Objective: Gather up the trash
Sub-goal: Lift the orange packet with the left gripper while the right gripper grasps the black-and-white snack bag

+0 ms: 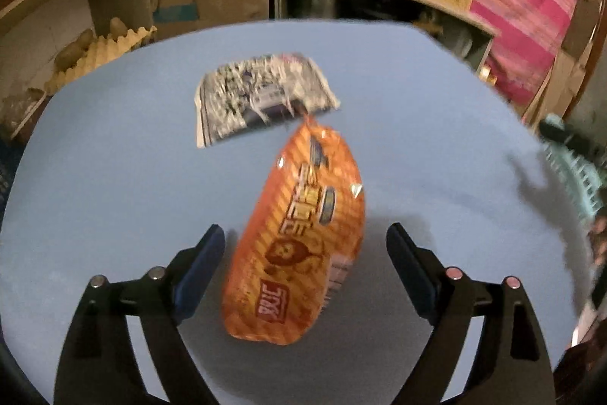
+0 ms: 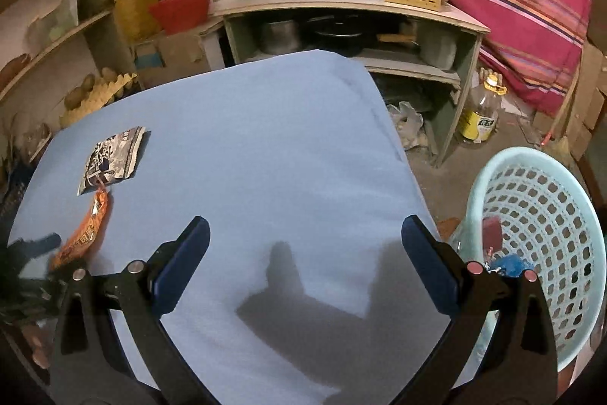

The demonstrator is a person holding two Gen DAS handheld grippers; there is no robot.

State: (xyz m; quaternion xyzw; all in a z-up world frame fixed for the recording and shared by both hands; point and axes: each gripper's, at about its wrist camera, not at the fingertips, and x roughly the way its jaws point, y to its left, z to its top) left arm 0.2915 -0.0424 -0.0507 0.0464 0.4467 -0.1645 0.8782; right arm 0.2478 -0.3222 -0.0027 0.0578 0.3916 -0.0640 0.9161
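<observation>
1. Left gripper (image 1: 305,253): jaws spread wide, nothing clamped. Blue pads (image 1: 201,268) stand clear of the packet on both sides.
2. Orange snack packet (image 1: 299,245): sits between the left jaws, lengthwise along the fingers, bottom end close to the camera, top seam pointing to the far edge of the tabletop. It looks puffed and blurred; can't tell if it rests flat on the cloth or is just off it. No contact with either pad.
3. Black-and-white wrapper (image 1: 261,97): flat on the blue tabletop (image 1: 436,124), just beyond the orange packet's top tip, touching or nearly touching it. Well ahead of the left fingertips, towards the far-left corner.
4. Right wrist view confirms the layout: same wrapper (image 2: 112,160) near the left edge of the tabletop (image 2: 265,139), orange packet (image 2: 85,230) directly on its near side, with the left gripper's dark finger beside it at the frame edge.
5. Right gripper (image 2: 305,253): jaws wide apart, empty, over bare blue cloth near the right edge. Both pieces of trash are well to its left.
6. Light-blue perforated basket (image 2: 550,215): on the floor off the right edge of the tabletop, just beside the right gripper's right finger. Something red and something blue lie inside; can't identify them.
</observation>
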